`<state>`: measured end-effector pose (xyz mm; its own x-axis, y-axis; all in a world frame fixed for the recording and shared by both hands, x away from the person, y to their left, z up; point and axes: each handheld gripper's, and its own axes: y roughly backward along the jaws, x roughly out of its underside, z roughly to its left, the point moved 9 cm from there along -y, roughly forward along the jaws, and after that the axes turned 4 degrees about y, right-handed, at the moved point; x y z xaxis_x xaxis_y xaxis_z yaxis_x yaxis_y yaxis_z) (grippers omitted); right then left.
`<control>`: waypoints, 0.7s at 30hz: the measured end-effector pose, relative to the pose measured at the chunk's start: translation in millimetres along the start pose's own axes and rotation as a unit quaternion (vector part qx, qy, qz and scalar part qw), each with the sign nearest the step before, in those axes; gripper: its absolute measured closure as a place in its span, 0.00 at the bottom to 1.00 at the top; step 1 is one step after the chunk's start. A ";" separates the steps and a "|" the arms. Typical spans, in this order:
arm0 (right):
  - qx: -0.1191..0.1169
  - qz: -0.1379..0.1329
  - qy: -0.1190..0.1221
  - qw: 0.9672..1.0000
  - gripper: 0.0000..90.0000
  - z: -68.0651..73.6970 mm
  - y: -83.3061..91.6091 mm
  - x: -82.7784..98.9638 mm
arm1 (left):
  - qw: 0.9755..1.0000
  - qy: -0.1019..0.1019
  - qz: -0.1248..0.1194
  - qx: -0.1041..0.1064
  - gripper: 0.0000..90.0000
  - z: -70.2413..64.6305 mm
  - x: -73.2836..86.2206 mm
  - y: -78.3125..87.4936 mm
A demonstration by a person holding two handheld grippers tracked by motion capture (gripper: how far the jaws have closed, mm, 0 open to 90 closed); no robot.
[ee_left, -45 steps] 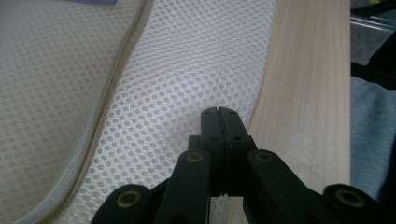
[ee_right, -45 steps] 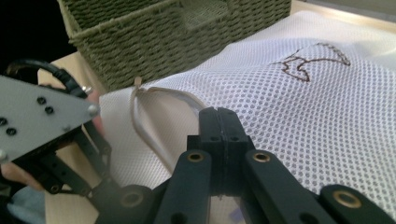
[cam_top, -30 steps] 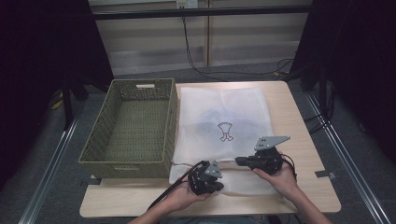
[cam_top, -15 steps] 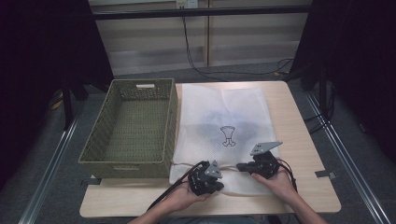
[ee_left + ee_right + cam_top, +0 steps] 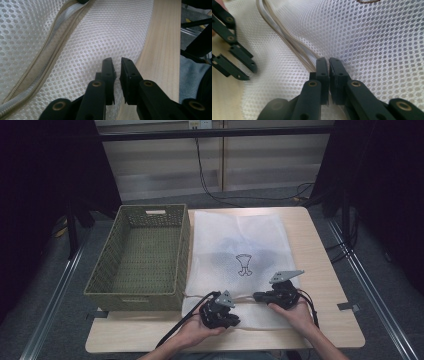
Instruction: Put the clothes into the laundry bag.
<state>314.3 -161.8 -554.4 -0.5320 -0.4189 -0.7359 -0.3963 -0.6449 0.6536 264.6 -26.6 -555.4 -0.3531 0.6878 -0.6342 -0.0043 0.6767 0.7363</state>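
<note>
A white mesh laundry bag [image 5: 240, 245] with a small printed mark lies flat on the wooden table [image 5: 320, 270]. Its zipper edge [image 5: 32, 75] runs along the near side. My left gripper [image 5: 235, 321] rests over the bag's near edge; its jaws [image 5: 117, 62] have just been opening and stand a little apart, with nothing pinched. My right gripper [image 5: 256, 296] sits on the mesh just right of it. Its jaws [image 5: 328, 62] have just been opening to a thin slit, and the zipper band [image 5: 287, 37] runs up to their tips. The left gripper [image 5: 249, 73] also appears at the left of the right gripper view.
A green woven basket [image 5: 100, 285] stands left of the bag with its long side against it. The table's near edge [image 5: 162, 62] lies close beside the left gripper. Black cables trail over the floor behind the table.
My right gripper has sunk a little onto the bag's near part. The left gripper has stayed where it was. The bag lies slightly flatter.
</note>
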 end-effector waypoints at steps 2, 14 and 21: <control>-0.005 -0.006 -0.004 1.000 0.93 0.8 2.3 -0.3 | 1.000 0.009 -0.017 0.004 0.87 -2.2 -3.3 1.8; -0.016 -0.088 -0.005 0.996 0.76 7.7 34.9 -16.6 | 0.996 0.007 -0.081 -0.040 0.54 3.5 -14.7 27.0; -0.009 -0.131 -0.006 0.991 0.60 15.7 51.8 -28.6 | 0.991 0.015 -0.110 -0.074 0.28 8.7 -18.2 51.8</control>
<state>297.3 -173.2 -496.7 -0.4222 -0.2278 -0.8774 -0.5091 -0.7413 0.4374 278.9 -1.8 -507.8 -0.3558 0.5179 -0.7780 -0.2214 0.7620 0.6085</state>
